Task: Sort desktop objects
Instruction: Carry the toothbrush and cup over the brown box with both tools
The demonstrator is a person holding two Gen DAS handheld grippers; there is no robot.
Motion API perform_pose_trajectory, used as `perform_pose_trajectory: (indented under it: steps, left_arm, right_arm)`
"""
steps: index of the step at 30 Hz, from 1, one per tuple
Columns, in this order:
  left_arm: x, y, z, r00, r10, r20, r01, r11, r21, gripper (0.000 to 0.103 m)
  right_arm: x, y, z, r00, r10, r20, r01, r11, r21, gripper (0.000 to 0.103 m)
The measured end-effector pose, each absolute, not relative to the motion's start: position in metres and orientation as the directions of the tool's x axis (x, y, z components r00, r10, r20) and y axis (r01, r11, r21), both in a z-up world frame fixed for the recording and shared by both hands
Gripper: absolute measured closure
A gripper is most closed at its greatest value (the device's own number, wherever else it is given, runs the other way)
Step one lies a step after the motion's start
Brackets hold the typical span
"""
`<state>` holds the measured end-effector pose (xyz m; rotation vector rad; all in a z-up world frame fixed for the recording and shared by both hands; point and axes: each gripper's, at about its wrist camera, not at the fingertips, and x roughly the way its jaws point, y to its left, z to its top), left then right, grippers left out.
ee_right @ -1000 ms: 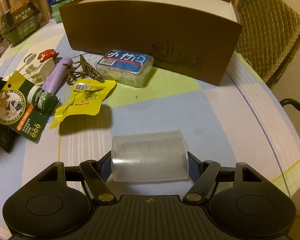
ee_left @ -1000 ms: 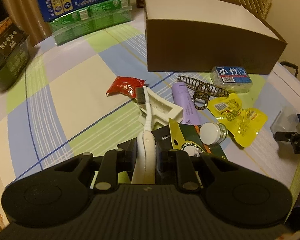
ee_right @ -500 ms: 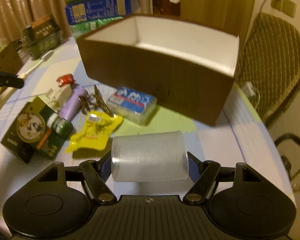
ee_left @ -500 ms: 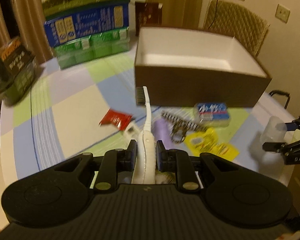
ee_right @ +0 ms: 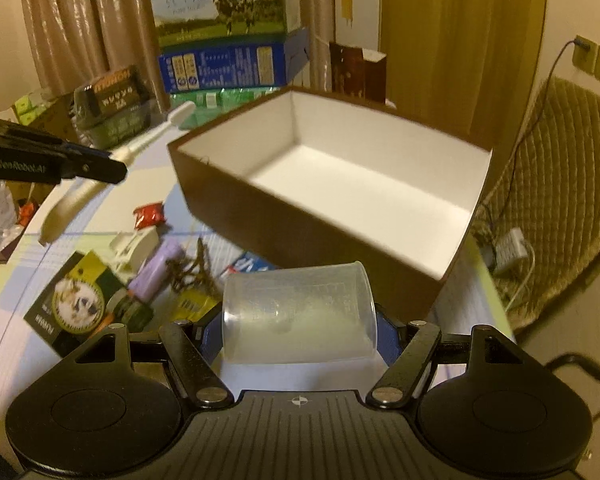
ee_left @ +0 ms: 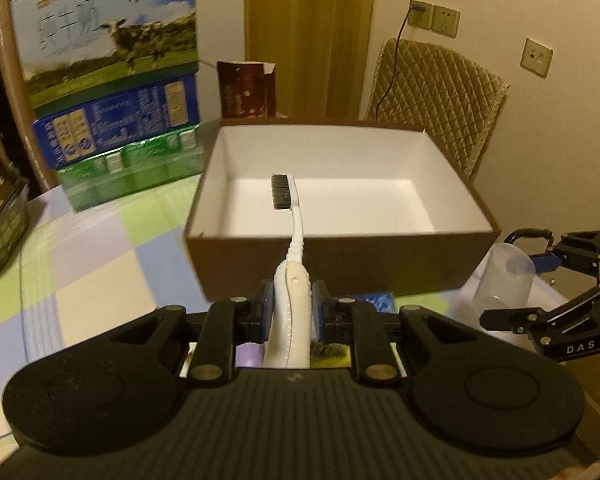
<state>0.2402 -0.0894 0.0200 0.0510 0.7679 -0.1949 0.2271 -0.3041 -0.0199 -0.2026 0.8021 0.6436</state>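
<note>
While the left gripper (ee_left: pixel 292 298) clamped a white toothbrush (ee_left: pixel 291 240) before the cardboard box (ee_left: pixel 340 256), the right gripper (ee_right: pixel 298 330) — jaws half-spread — gripped a frosted plastic cup (ee_right: pixel 298 312).

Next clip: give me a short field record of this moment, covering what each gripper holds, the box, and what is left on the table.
left gripper: shut on white toothbrush, bristle end out toward the box
right gripper: shut on clear plastic cup, lying sideways
brown box: open, white inside, nothing visible in it
left on table: purple tube, red packet, yellow packet, green card package
</note>
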Motion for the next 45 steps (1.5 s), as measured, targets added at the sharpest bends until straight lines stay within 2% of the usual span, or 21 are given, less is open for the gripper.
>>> perform_pose_trajectory:
  steps: [15,26,31,39,45]
  left_arm:
    - [0.351,-0.135,0.029,0.722,-0.185,-0.666,0.216,0.976,-0.037,0.087]
    - [0.428,-0.143,-0.006,0.671,-0.137,-0.729,0.176,0.984,-0.023,0.087]
    - [0.456,-0.144,-0.039,0.599,-0.111,-0.793,0.161,0.987,-0.017,0.087]
    - [0.479,-0.146,-0.084,0.47,-0.073,-0.88,0.161,0.987,0.004,0.087]
    - [0.482,-0.146,-0.094,0.424,-0.055,-0.904,0.157,0.987,0.014,0.086]
  right_arm:
    - [0.339,-0.297,0.011,0.533,0.484,-0.694,-0.661,0.75,0.014,0.033]
    - [0.407,-0.277,-0.018,0.469,0.411,-0.782,-0.685,0.728,-0.029,0.033]
    - [0.421,-0.269,-0.038,0.432,0.384,-0.816,-0.695,0.719,-0.03,0.033]
    - [0.433,-0.267,-0.059,0.378,0.358,-0.854,-0.712,0.702,-0.021,0.033]
    - [0.442,-0.272,-0.066,0.361,0.349,-0.865,-0.714,0.7,-0.016,0.033]
